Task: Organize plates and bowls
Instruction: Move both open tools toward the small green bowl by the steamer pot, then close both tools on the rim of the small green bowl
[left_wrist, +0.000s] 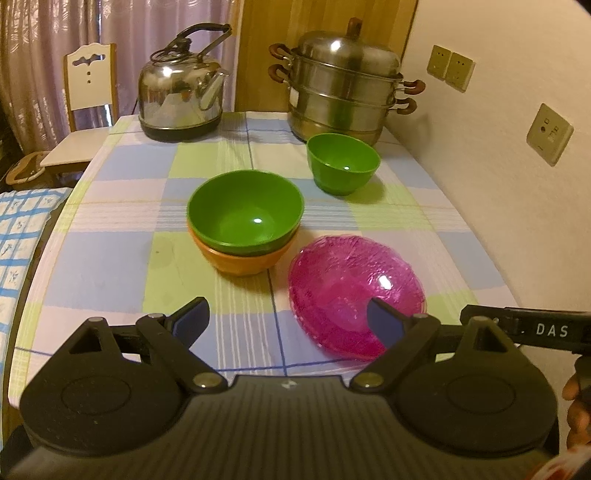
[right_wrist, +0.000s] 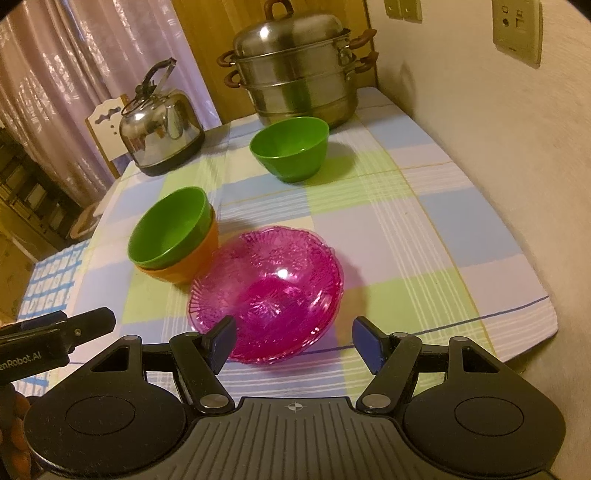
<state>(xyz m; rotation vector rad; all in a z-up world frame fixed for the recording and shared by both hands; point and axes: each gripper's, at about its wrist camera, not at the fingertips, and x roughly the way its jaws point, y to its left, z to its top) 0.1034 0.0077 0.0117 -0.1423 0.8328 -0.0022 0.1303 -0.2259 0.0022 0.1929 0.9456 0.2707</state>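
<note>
A green bowl (left_wrist: 243, 212) sits nested in an orange bowl (left_wrist: 242, 260) at the table's middle; the pair also shows in the right wrist view, green (right_wrist: 168, 227) in orange (right_wrist: 184, 267). A second green bowl (left_wrist: 341, 162) (right_wrist: 290, 147) stands alone farther back. A stack of pink translucent plates (left_wrist: 351, 291) (right_wrist: 273, 280) lies near the front. My left gripper (left_wrist: 288, 325) is open and empty, above the tablecloth in front of the bowls. My right gripper (right_wrist: 293, 341) is open and empty, just in front of the pink plates.
A steel kettle (left_wrist: 181, 96) and a stacked steel steamer pot (left_wrist: 343, 81) stand at the table's back edge. The wall (left_wrist: 498, 166) runs along the right side. A chair (left_wrist: 88, 99) stands at the back left. The checked tablecloth (left_wrist: 122, 236) covers the table.
</note>
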